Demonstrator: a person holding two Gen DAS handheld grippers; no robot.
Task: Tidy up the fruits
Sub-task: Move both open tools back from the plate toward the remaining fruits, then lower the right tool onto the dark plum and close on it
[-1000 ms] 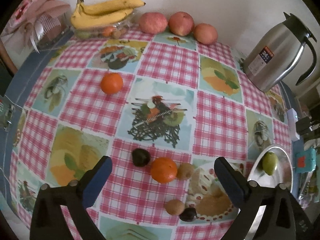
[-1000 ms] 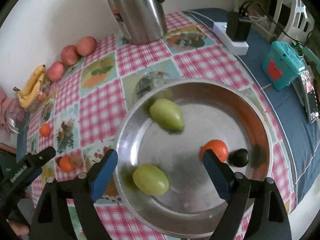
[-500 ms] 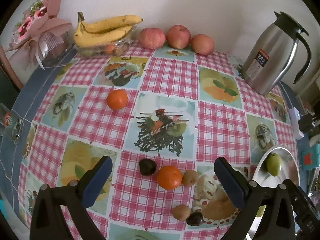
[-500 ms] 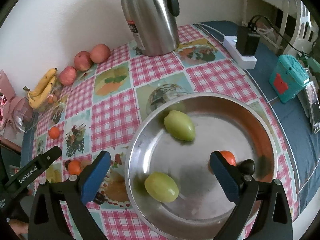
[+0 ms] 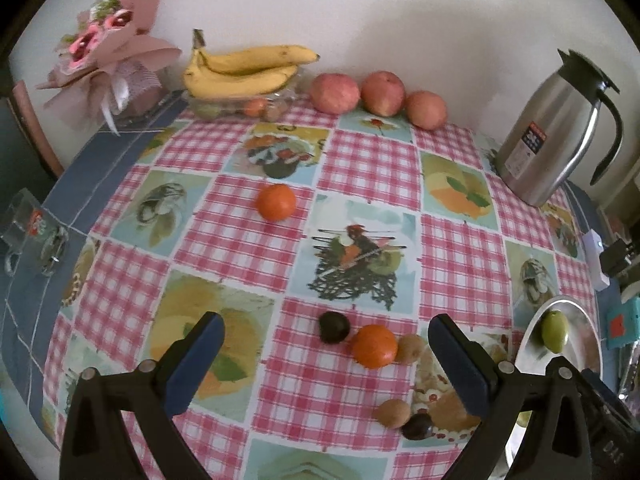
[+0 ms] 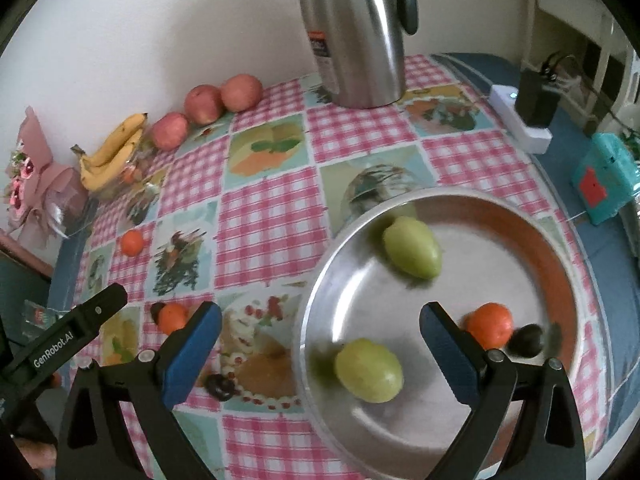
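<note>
The right tool's finger [image 6: 452,356] hides part of the orange [image 6: 490,325]; the jug's [image 6: 356,32] top is cropped.

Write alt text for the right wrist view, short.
The open, empty right gripper hangs over a round metal plate holding two green fruits, an orange and a dark fruit. Beyond, on the checked tablecloth: a steel jug, apples and bananas along the wall.

Three apples [image 5: 334,93] along the table's [image 5: 360,168] far edge, beside one banana bunch [image 5: 244,70]. Three oranges [image 5: 276,202]: two on the table, one in the single plate [image 6: 400,432]. Three dark fruits [image 5: 334,327], split likewise. Two kiwis [image 5: 394,413]. Two green fruits [image 6: 412,247], both plated. One jug [image 5: 548,132].
</note>
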